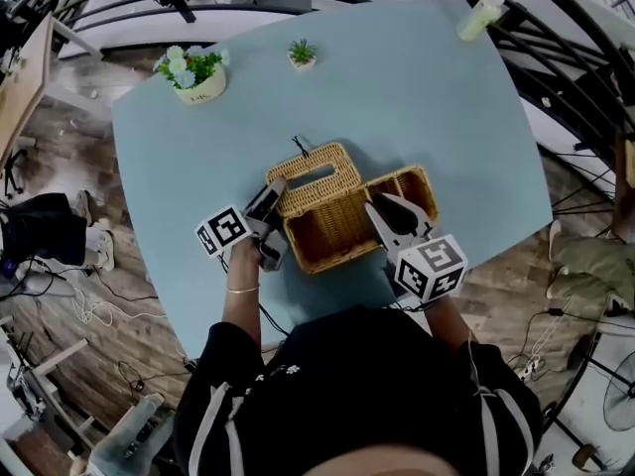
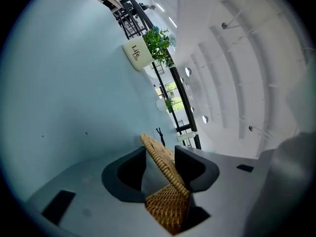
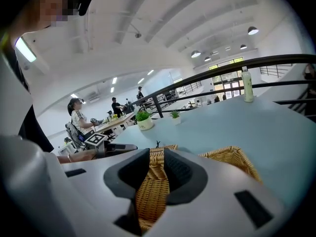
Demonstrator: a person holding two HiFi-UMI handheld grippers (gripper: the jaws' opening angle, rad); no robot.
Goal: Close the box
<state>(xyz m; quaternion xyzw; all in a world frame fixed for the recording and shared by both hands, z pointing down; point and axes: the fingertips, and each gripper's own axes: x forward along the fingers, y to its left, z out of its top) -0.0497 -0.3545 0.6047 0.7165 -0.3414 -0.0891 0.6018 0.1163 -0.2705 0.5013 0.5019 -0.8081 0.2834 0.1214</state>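
A wicker box [image 1: 347, 228] stands on the light blue table [image 1: 427, 107] with its inside showing. Its lid [image 1: 316, 177] is swung back to the far left. My left gripper [image 1: 275, 191] is at the lid's left corner. In the left gripper view the lid's edge [image 2: 168, 169] stands between the jaws of the left gripper [image 2: 160, 152], with a gap beside it. My right gripper [image 1: 385, 216] sits on the box's near wall. The right gripper [image 3: 157, 157] has its jaws pressed on that wicker wall [image 3: 150, 196].
At the table's far side are a white pot of flowers [image 1: 196, 75], a small potted plant [image 1: 302, 54] and a bottle [image 1: 479, 16]. A black railing [image 1: 556, 58] curves round behind. The table's near edge runs just in front of the box. People sit at desks in the distance [image 3: 79, 120].
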